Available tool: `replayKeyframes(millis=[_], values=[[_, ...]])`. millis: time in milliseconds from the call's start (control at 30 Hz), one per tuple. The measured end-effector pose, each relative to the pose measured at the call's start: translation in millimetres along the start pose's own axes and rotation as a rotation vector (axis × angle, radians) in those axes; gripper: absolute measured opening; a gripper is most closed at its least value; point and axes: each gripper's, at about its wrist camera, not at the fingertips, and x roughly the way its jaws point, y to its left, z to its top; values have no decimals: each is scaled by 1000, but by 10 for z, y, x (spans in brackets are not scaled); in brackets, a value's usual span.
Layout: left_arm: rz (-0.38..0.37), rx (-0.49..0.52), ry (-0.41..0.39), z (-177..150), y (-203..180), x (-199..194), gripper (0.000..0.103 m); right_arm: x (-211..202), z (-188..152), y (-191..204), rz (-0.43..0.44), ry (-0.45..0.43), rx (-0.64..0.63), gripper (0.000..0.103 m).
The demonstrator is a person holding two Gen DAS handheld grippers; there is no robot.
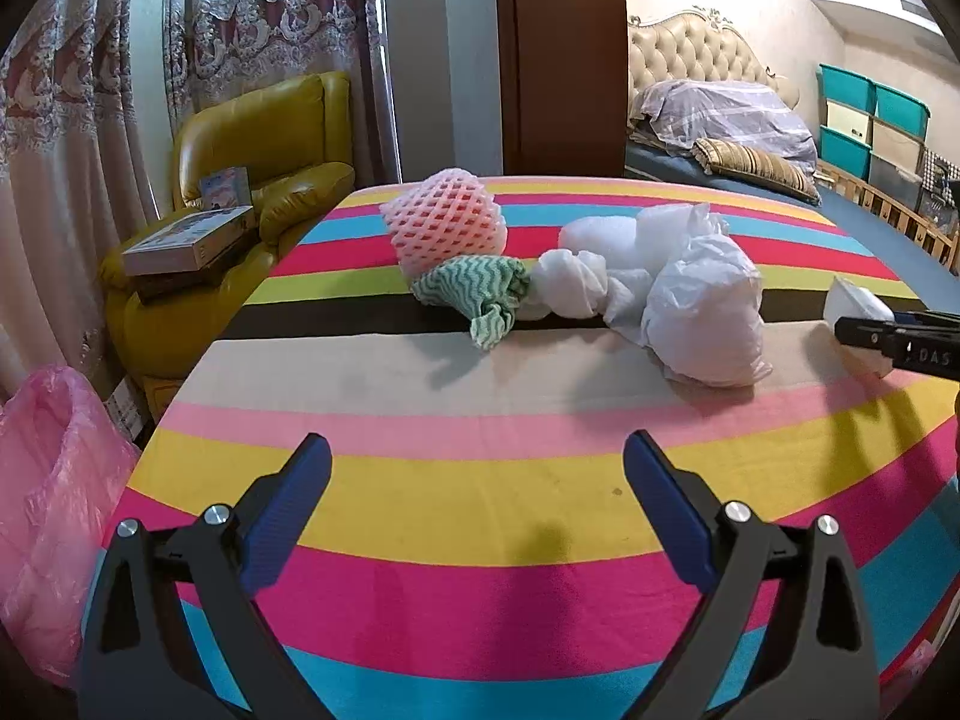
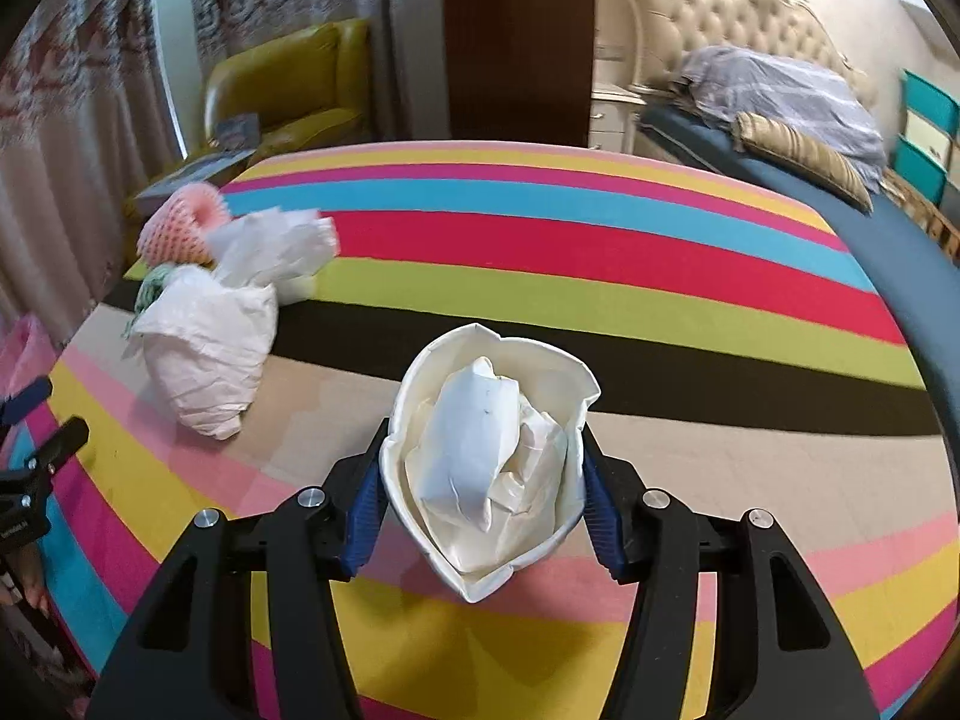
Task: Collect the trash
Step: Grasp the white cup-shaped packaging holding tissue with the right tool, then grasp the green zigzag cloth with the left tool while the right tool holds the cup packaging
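My right gripper is shut on a squashed white paper cup stuffed with crumpled paper, its blue pads pressing both sides. That cup shows at the right edge of the left wrist view, beside the right gripper's black finger. My left gripper stands open over the striped cloth with nothing between its fingers. Farther back lie a pink foam fruit net, a green wavy rag, and crumpled white plastic bags. The same white bags and the pink net sit at the left in the right wrist view.
A rainbow-striped cloth covers the table. A pink plastic bag hangs at the table's left side. A yellow armchair with boxes stands behind left, a bed behind right. The left gripper's fingers show at the left edge.
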Motion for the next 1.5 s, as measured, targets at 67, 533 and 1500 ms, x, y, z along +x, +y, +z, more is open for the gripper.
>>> replayKeyframes(millis=[67,533,1500], values=[[6,3,4,0,2,4,94,13,0,22,-12,5,-12,54],[-3,-11,66,139,1,80,94,-11,-4,8,-9,-11,-27,54],[-8,-215,189,689,132,936,30,-46,-10,-99,31,-23,10,54]])
